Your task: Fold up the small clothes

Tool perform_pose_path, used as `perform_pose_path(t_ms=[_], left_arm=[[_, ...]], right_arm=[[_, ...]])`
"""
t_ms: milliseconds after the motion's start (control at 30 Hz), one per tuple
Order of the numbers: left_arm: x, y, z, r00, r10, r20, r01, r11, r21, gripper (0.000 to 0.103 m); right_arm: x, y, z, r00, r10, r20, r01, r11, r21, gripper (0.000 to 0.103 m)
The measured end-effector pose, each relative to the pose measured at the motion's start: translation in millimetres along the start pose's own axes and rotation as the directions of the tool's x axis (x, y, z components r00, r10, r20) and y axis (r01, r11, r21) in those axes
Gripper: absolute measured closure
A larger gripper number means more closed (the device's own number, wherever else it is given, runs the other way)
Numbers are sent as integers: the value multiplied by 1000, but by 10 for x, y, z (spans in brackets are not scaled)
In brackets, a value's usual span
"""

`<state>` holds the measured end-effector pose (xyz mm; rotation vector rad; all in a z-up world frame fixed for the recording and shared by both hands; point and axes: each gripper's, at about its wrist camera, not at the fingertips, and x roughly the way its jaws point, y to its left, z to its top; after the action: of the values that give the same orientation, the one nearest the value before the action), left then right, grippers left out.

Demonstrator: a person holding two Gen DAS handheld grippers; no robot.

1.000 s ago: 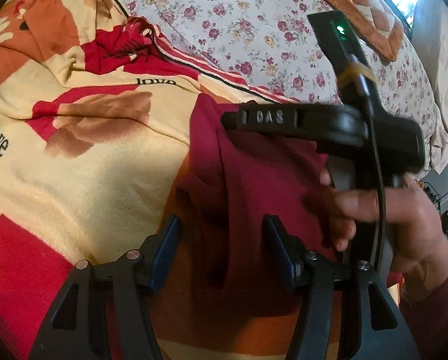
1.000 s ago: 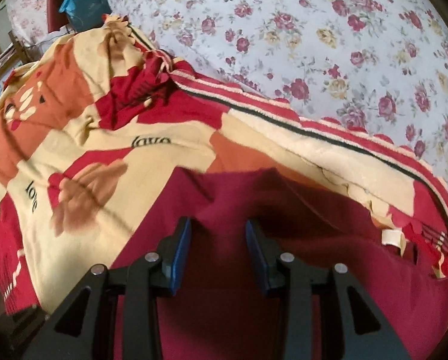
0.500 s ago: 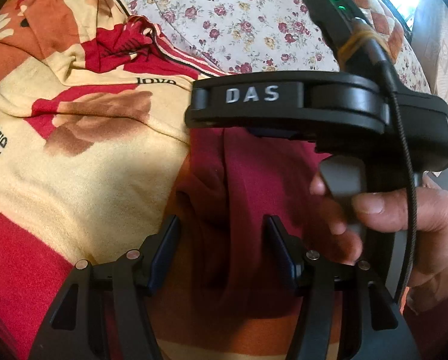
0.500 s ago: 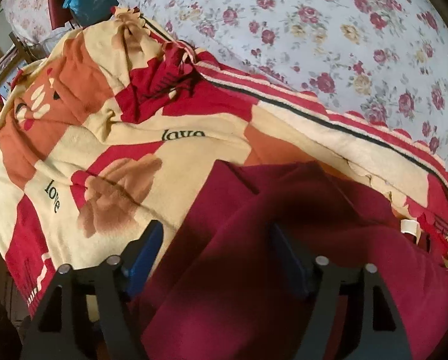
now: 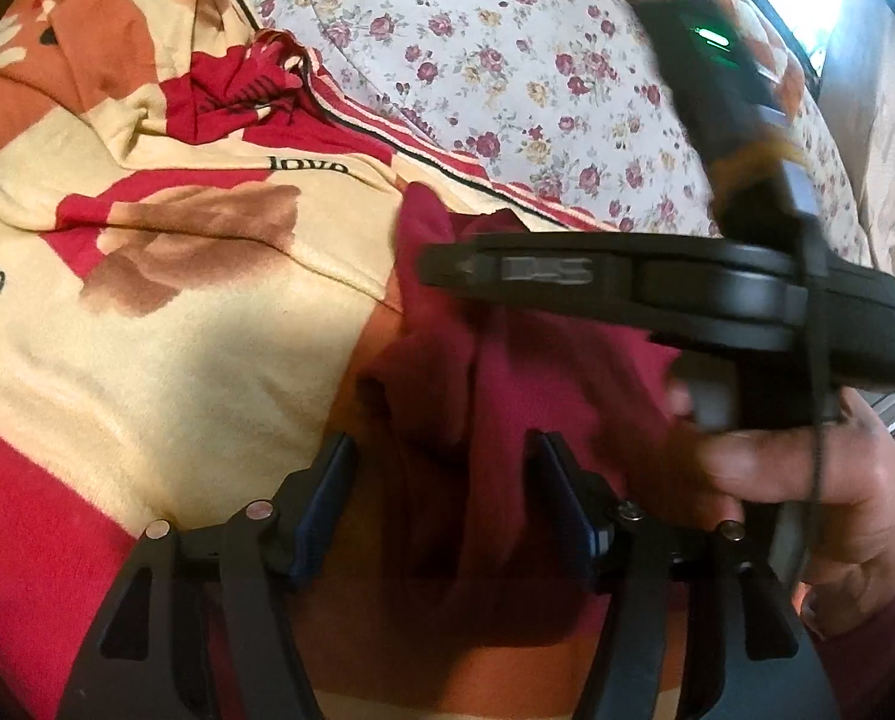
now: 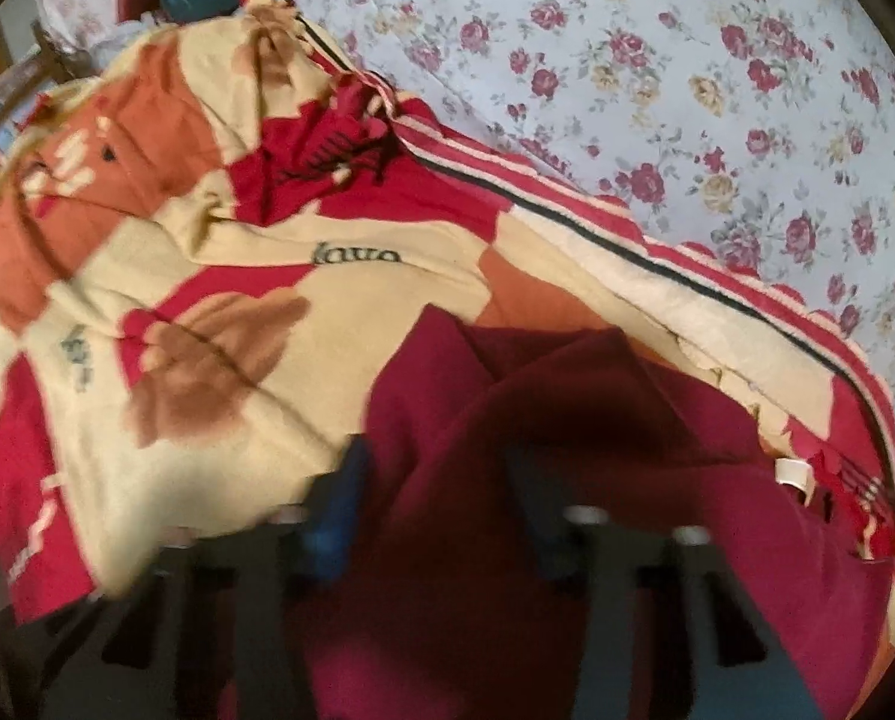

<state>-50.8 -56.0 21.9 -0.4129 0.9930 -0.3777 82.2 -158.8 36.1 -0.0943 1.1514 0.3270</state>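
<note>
Spread over the bed, a floral sheet (image 5: 495, 60) is lying under a cream, red and orange blanket (image 5: 177, 324) printed with hand shapes and the word "love". That blanket is filling everything ahead and to the left of both tools.

Starting on the left, the left gripper (image 5: 441, 492) is hanging low over the bedding with its fingers standing well apart, blue pads (image 5: 327, 498) facing inward. Nothing is being pinched between them. A dark red garment (image 5: 507, 372) is lying rumpled on the blanket, running from between those fingers forward and off to the right, with one peak of cloth sticking up just ahead and slightly left of centre. The blanket's bare cream patch is sitting just outside the left finger.

Further right in that same view, the right gripper (image 5: 657, 288) is crossing sideways above the red cloth, a green light glowing on its upright part. The person's right hand (image 5: 807, 480) is wrapping around its handle, forefinger resting on the pale trigger.

Looking along the right tool itself, the right gripper (image 6: 441, 498) is blurring with motion, its fingers also spread apart, and the red garment (image 6: 567, 420) is bunching between and beyond them; whether the pads are touching the cloth I cannot tell. A small white tag (image 6: 795, 474) is showing at the garment's edge, off to the right of the right finger. Beyond it, the blanket's striped border (image 6: 627, 240) is running diagonally, with the floral sheet beyond that.
</note>
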Motion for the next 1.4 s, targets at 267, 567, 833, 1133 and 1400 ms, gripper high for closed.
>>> perform_pose_path(t_ms=[267,567,833,1133,1400], left_arm=[[-1,-108,49,994,-100,31,100,995,21,74],[-190,-228,47,973,-207,99,199,976,85,94],[-204,-287,13,975,-204,85,193,974,120,94],[-186,-306,-26,988,-138,65,127,980,154,87],[-19,-333,-56,998,-64,18,60,984,167,60]], right_arm=[[-279,-323,-71,990,135,29,-137,986,95,88],[-341,-513,-100,986,166,32,-169,973,157,85],[-277,-456,58,984,176,-34,-165,965,202,31],[-89,-349,88,996,66,-64,-61,994,89,80],[-250,-454,27,997,78,-12,-76,993,86,81]])
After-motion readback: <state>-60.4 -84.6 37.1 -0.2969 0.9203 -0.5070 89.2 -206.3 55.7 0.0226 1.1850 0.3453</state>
